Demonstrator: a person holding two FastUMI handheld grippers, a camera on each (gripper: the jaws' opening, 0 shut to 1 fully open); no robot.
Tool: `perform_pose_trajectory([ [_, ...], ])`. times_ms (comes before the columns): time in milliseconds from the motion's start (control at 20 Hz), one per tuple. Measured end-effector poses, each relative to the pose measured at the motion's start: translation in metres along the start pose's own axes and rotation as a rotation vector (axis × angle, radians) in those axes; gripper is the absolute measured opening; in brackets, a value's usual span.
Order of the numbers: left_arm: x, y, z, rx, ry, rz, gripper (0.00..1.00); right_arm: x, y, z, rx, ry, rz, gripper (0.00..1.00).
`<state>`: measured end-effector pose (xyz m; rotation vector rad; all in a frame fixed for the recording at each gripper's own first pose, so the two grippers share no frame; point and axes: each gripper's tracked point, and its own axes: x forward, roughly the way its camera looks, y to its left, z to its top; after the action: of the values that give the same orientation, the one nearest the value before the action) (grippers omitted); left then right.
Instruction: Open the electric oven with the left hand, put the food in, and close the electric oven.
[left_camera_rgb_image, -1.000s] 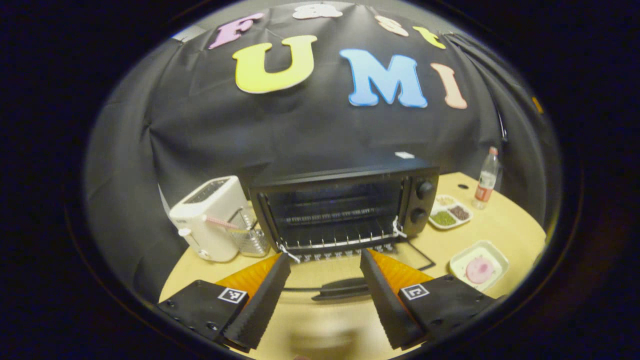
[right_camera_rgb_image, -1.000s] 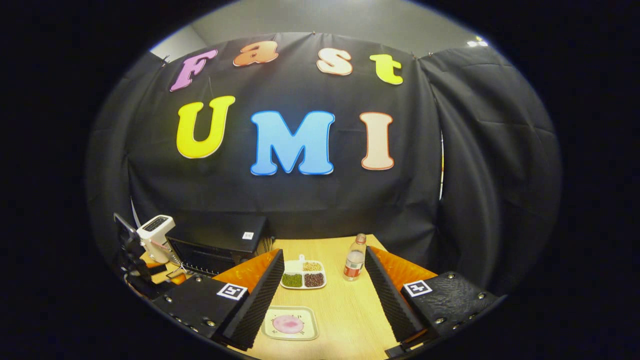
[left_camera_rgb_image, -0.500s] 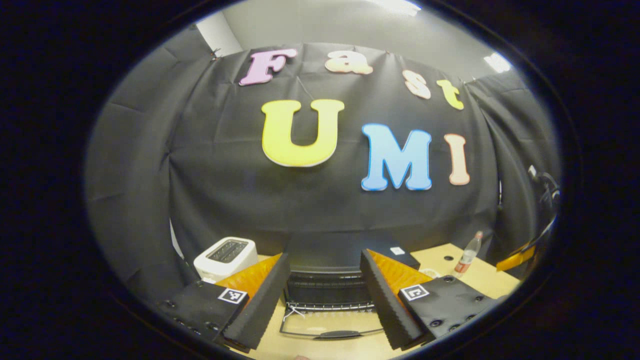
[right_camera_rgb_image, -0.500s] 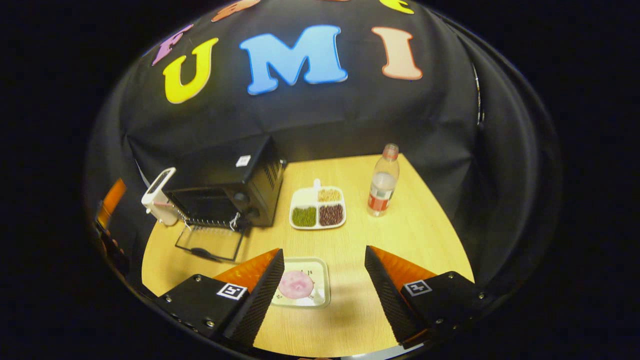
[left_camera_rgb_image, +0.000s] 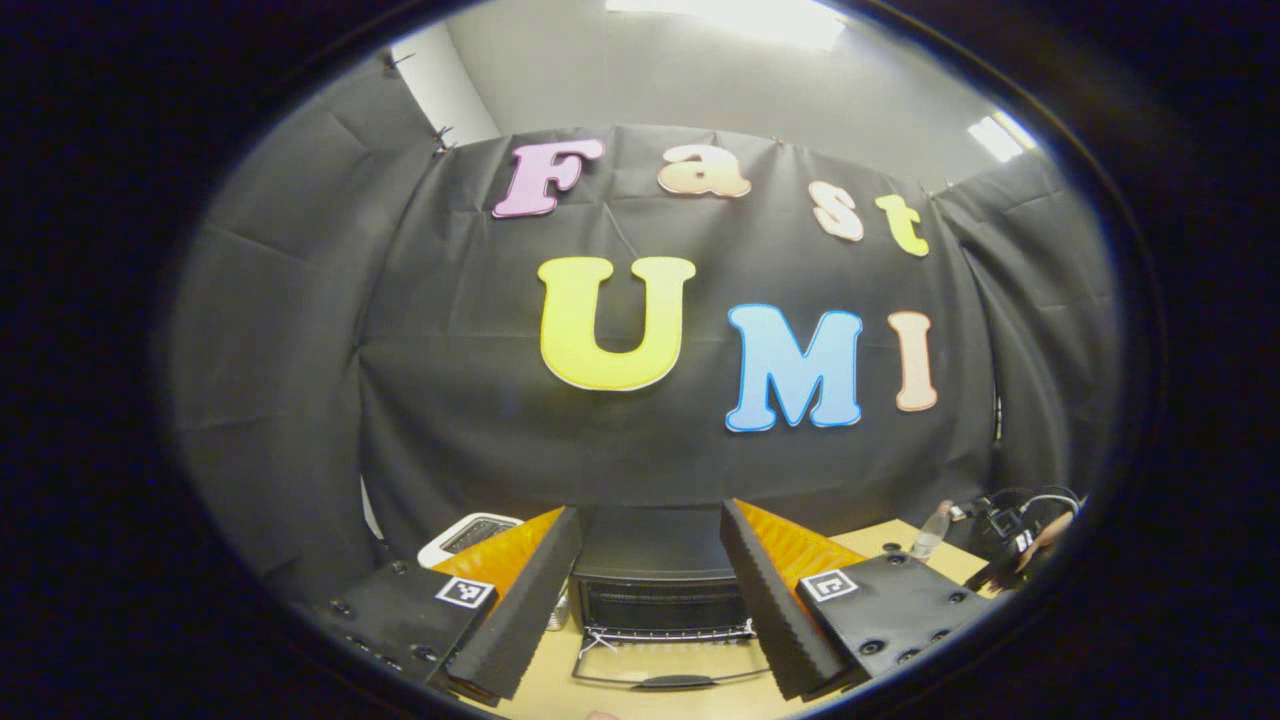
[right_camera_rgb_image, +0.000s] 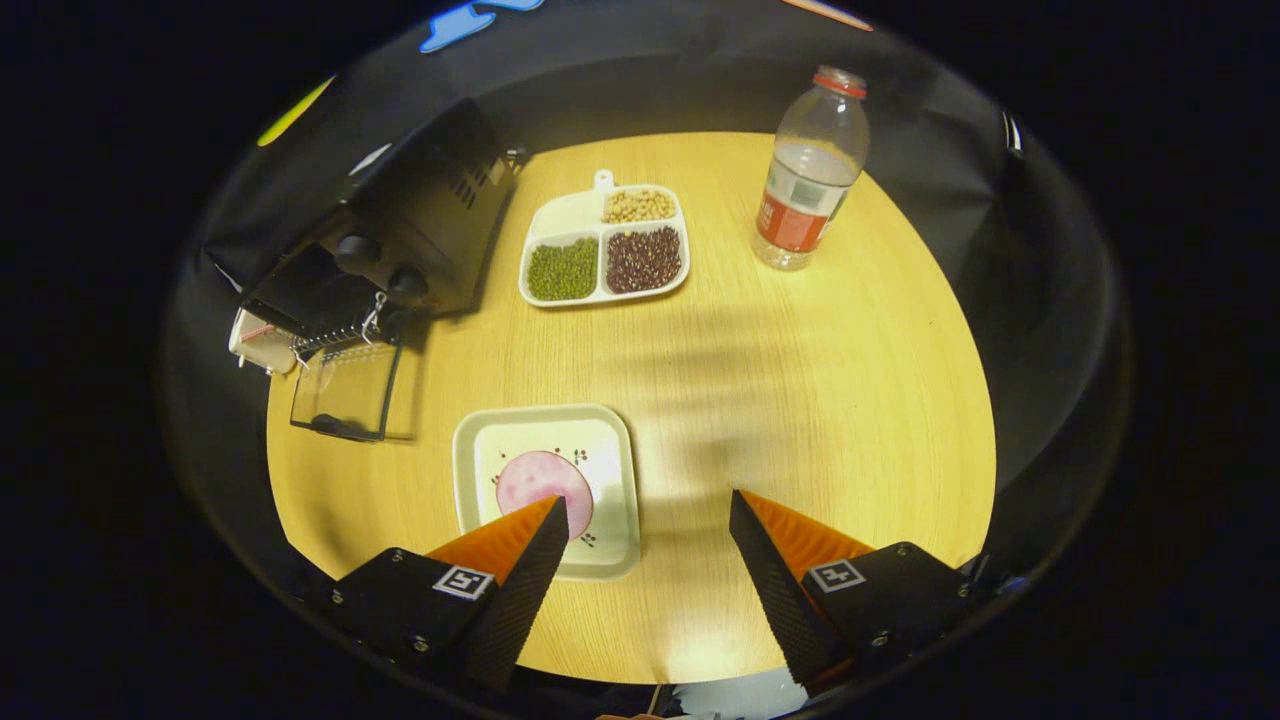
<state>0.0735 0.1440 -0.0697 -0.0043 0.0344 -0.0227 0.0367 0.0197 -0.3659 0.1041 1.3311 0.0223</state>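
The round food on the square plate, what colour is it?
Pink; the round food slice on the pale square plate shows best in the right gripper view.

Right gripper (right_camera_rgb_image: 640, 540), jaws apart, hangs over light wooden bench (right_camera_rgb_image: 800, 400); round pink food slice (right_camera_rgb_image: 540, 480) on square white plate (right_camera_rgb_image: 615, 480); black electric oven (right_camera_rgb_image: 400, 250) door down.

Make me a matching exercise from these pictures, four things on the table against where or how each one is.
Things:
1. oven door
2. pink food
3. bottle
4. divided tray

States:
A. standing upright
B. folded down, open
C. lying on a square plate
D. holding three kinds of beans

Pairs: 1-B, 2-C, 3-A, 4-D
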Motion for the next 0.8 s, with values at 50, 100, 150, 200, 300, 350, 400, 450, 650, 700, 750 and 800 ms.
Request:
perform_pose_trajectory([
  [50,-0.002,0.002,-0.002,0.002,0.006,0.008,1.00,0.010,0.002,0.000,-0.004,0.026,0.004,0.98],
  [100,-0.006,0.005,-0.004,0.000,0.014,0.017,1.00,0.018,0.003,0.000,-0.005,0.054,0.000,0.98],
  [150,-0.009,0.007,-0.007,0.000,0.023,0.027,1.00,0.026,0.003,0.000,-0.008,0.073,-0.005,0.98],
  [200,-0.011,0.011,-0.011,0.002,0.031,0.038,1.00,0.032,0.001,0.000,-0.014,0.092,-0.018,0.99],
  [300,-0.015,0.014,-0.020,-0.001,0.051,0.055,1.00,0.043,-0.001,0.001,-0.033,0.119,-0.045,0.98],
  [350,-0.017,0.016,-0.020,-0.002,0.056,0.063,1.00,0.047,0.000,0.000,-0.045,0.125,-0.051,0.99],
  [400,-0.018,0.019,-0.022,-0.005,0.061,0.073,1.00,0.050,0.001,0.000,-0.060,0.132,-0.055,0.99],
  [450,-0.018,0.022,-0.024,-0.014,0.069,0.081,1.00,0.052,0.001,-0.002,-0.070,0.138,-0.058,0.99],
  [650,-0.019,0.026,-0.027,-0.033,0.079,0.096,1.00,0.063,0.002,-0.006,-0.098,0.157,-0.077,0.99],
  [700,-0.020,0.025,-0.028,-0.031,0.081,0.096,1.00,0.064,0.004,-0.004,-0.099,0.151,-0.073,0.99],
  [750,-0.021,0.025,-0.028,-0.031,0.083,0.095,1.00,0.064,0.003,-0.003,-0.096,0.147,-0.071,0.97],
  [800,-0.022,0.024,-0.029,-0.031,0.085,0.094,1.00,0.062,0.002,-0.003,-0.090,0.145,-0.071,0.96],
])
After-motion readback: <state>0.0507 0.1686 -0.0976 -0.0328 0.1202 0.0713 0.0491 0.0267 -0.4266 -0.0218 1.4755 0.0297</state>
